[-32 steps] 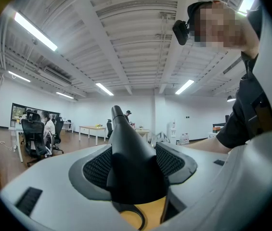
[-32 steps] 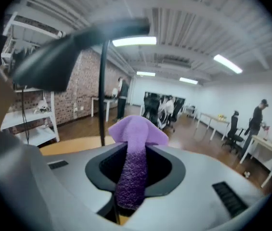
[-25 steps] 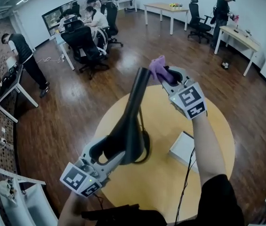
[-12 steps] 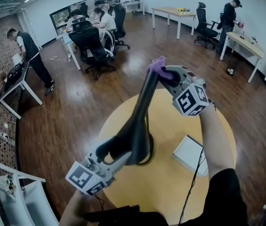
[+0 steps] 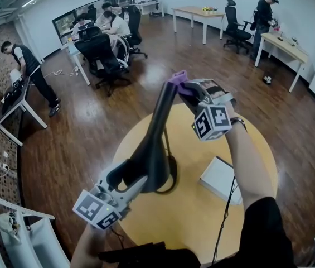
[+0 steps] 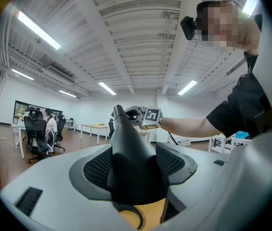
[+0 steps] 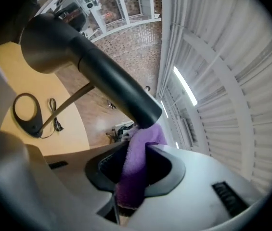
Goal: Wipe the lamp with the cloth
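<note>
No legible words, brands or numbers in any view, marker cube (image 5: 212,121) on the right claw (image 7: 133,170) shows black-and-white square code patterns only, second cube (image 5: 97,210) on the left claw (image 6: 136,170) likewise, white box (image 5: 218,176) on the worktop (image 5: 190,219) bears no print that can be made out.

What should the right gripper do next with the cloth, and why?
Probably slide the cloth down the lamp toward the left gripper. The right gripper holds the cloth at the lamp's top end, and the left gripper clamps its lower part, leaving the stem between free.
</note>
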Available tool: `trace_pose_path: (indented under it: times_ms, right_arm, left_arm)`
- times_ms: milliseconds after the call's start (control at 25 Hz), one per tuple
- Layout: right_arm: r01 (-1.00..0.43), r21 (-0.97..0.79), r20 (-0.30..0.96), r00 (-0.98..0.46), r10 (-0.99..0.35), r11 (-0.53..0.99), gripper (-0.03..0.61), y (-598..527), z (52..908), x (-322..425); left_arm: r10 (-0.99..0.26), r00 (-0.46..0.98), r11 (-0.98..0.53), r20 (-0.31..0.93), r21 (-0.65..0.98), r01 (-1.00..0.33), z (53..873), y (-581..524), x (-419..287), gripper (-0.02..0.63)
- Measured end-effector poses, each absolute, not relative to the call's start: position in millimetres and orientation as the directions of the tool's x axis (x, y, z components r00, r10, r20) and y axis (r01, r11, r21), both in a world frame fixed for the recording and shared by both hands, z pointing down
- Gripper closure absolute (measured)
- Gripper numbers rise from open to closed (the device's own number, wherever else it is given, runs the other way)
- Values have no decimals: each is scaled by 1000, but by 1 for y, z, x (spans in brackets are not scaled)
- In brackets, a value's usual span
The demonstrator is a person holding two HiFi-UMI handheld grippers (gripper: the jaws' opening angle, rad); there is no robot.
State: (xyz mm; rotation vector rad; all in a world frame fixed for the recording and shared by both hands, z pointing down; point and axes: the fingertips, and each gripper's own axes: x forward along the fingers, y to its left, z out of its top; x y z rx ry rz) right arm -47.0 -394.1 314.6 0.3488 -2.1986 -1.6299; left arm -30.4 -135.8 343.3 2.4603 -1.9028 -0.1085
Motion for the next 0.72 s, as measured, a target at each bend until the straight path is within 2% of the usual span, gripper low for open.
trace_pose_path:
  times_ms: [200, 280, 400, 520, 720]
  right_arm:
    - [-5, 867, 229, -884, -407, 499, 483, -386, 333, -47]
    - [57, 824, 307, -881, -361, 563, 483, -373, 347, -55]
    - [88, 836, 295, -904, -309, 541, 483, -342, 349, -63]
    - [73, 874, 252, -913, -320, 480, 483, -336, 350, -60]
    - [5, 882, 201, -908, -367, 471, 483, -338, 351, -40]
  left_arm:
    - [-968, 246, -249, -45, 69, -966, 345, -136, -33, 334]
    - [-969, 242, -244, -43, 70, -967, 343, -137, -35, 334]
    - [-970, 241, -244, -41, 74, -967, 343, -138, -36, 333]
    - [-970, 239, -242, -48, 72, -968, 344, -141, -35, 333]
    - [-967, 252, -254, -50, 59, -965, 349, -142, -27, 333]
